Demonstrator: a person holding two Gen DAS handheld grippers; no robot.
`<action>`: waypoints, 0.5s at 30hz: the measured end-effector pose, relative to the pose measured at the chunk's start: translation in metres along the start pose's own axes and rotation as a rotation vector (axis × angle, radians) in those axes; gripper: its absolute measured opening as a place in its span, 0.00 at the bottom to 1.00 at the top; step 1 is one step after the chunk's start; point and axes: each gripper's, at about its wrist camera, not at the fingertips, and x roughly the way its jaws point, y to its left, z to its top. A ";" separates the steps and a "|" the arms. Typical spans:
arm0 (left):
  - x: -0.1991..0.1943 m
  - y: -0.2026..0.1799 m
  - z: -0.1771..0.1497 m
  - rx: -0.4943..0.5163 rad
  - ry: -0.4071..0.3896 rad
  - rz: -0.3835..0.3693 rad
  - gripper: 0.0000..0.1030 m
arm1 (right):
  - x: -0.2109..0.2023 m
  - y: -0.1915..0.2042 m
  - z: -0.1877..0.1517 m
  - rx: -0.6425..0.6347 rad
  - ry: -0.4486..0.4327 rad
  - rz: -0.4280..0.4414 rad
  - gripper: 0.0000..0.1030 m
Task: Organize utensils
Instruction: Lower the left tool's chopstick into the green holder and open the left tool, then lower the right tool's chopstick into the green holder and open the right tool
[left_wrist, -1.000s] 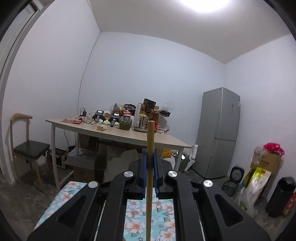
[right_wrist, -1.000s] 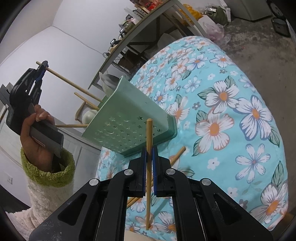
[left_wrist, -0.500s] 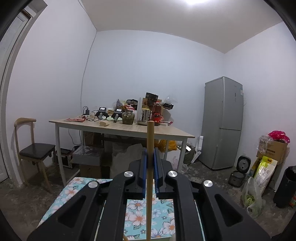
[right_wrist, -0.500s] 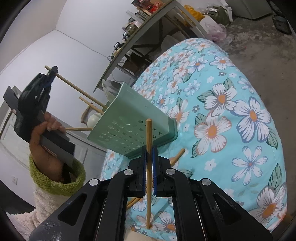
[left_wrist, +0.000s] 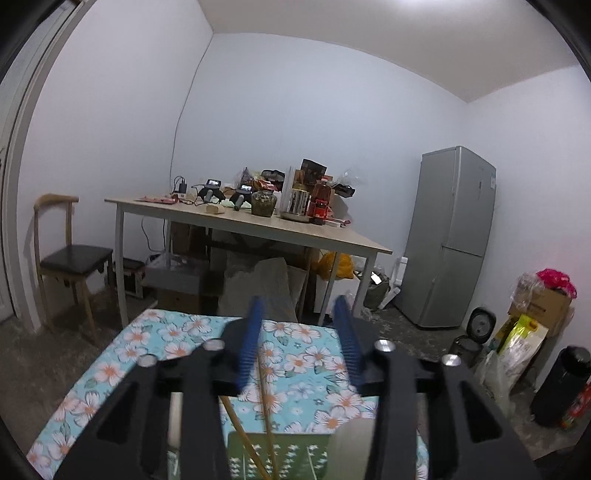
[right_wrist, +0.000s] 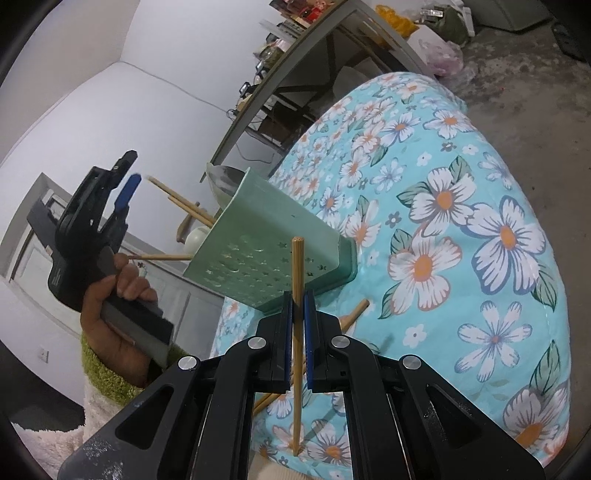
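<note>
A green perforated utensil holder (right_wrist: 273, 254) stands on the floral tablecloth (right_wrist: 461, 229). Several wooden chopsticks (right_wrist: 181, 195) and a white spoon (right_wrist: 197, 236) stick out of its top. My left gripper (left_wrist: 299, 325) is open and empty above the holder (left_wrist: 295, 454); chopsticks (left_wrist: 267, 417) stand below it. It also shows in the right wrist view (right_wrist: 127, 173). My right gripper (right_wrist: 298, 295) is shut on a wooden chopstick (right_wrist: 296, 332), held upright in front of the holder. More chopsticks (right_wrist: 354, 314) lie on the cloth behind my fingers.
A wooden table (left_wrist: 258, 225) cluttered with jars and devices stands ahead. A chair (left_wrist: 70, 254) is at the left wall, a grey fridge (left_wrist: 450, 236) at the right. Boxes and bags (left_wrist: 535, 321) sit on the floor at far right.
My left gripper has opened and let go of its chopstick, which now stands in the holder. The right gripper has kept its chopstick and barely moved.
</note>
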 end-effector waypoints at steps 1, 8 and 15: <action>-0.001 -0.001 0.001 0.002 0.004 -0.001 0.44 | 0.000 -0.001 0.001 0.001 0.000 0.003 0.04; -0.029 -0.002 0.013 -0.003 -0.006 -0.022 0.50 | -0.009 0.005 0.005 -0.037 -0.008 0.023 0.04; -0.083 0.006 0.020 0.058 -0.028 -0.080 0.61 | -0.036 0.040 0.014 -0.150 -0.073 0.045 0.04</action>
